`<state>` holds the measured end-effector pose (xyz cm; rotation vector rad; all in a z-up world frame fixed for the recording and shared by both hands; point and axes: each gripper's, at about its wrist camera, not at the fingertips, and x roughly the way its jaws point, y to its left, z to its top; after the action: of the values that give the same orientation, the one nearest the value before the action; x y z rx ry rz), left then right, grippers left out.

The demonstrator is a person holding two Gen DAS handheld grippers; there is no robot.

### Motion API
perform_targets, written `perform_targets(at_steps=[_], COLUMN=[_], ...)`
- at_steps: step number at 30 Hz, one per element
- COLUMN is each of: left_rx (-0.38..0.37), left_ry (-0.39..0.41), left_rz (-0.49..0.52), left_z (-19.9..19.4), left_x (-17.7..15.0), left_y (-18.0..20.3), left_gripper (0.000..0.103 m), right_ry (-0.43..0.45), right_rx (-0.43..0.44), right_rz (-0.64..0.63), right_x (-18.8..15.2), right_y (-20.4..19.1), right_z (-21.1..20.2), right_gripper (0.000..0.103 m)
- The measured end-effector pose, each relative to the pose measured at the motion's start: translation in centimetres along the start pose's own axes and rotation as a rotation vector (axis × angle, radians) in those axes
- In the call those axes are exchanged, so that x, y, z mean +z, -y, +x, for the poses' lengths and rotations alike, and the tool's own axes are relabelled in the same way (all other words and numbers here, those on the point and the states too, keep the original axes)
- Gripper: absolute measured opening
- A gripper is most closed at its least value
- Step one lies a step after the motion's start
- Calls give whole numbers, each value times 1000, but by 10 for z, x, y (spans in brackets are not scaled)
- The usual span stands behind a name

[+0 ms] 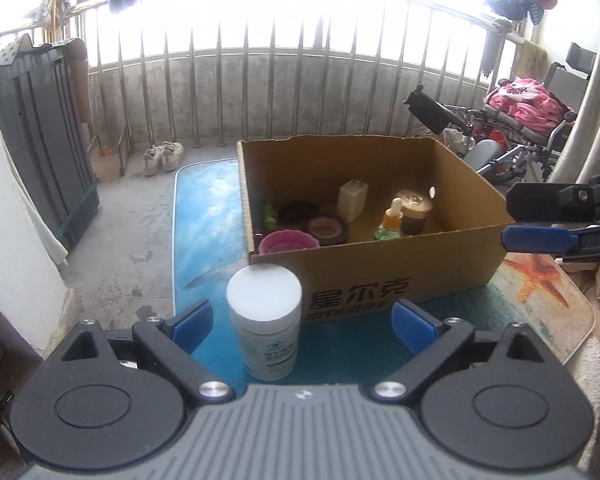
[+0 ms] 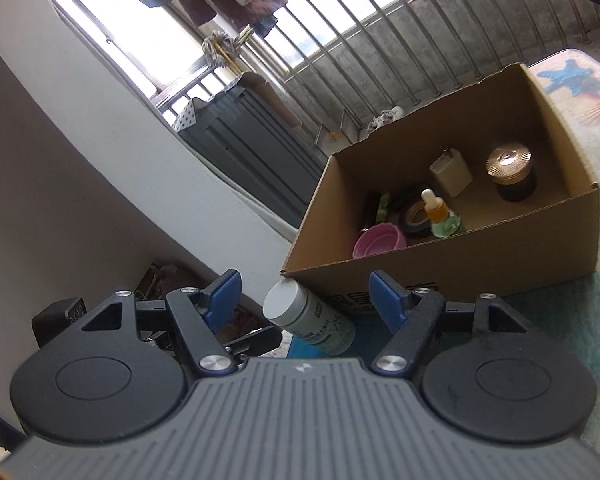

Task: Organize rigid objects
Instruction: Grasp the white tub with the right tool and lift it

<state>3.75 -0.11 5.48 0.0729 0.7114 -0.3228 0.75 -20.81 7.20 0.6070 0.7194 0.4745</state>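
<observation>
Left wrist view: left gripper [image 1: 302, 322] spread wide (level) around upright bottle [image 1: 265, 320].

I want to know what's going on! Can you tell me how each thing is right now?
White bottle: upright on the mat, outside the box, cap on.
Cardboard box: open on top, things inside.
Dropper bottle: upright in the box, capped.
Pink bowl: in the box, opening up.
Left gripper: open around the white bottle.
Right gripper: open.
</observation>
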Motion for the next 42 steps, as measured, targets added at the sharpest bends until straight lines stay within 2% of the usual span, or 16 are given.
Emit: perform_targets(at_steps=[3, 5, 8, 13, 19, 21, 23, 29, 42], left_rx=[26, 49, 58, 51, 18, 9, 17, -31, -218], left_ry=[-12, -31, -57, -95, -129, -131, -130, -127, -141], left_rz=[-7, -8, -17, -56, -91, -89, -71, -37, 110], left_z=[16, 28, 44, 64, 71, 69, 66, 64, 85], left_x=[-3, -3, -4, -5, -11, -12, -12, -10, 7], left_y=[-6, -8, -11, -22, -30, -28, -22, -2, 86], left_gripper=[97, 95, 91, 81, 63, 56, 55, 54, 54], right_ry=[-47, -86, -137, -211, -267, -268, -261, -220, -48], right_rx=[18, 30, 41, 25, 24, 31, 28, 1, -128], right_rz=[1, 16, 37, 51, 50, 49, 48, 68, 169], right_x=[0, 4, 10, 9, 5, 3, 3, -1, -9], right_y=[-5, -5, 0, 3, 5, 7, 8, 22, 76], right_z=[28, 49, 76, 118, 144, 142, 137, 107, 10], right_gripper=[66, 57, 51, 44, 29, 28, 27, 27, 29])
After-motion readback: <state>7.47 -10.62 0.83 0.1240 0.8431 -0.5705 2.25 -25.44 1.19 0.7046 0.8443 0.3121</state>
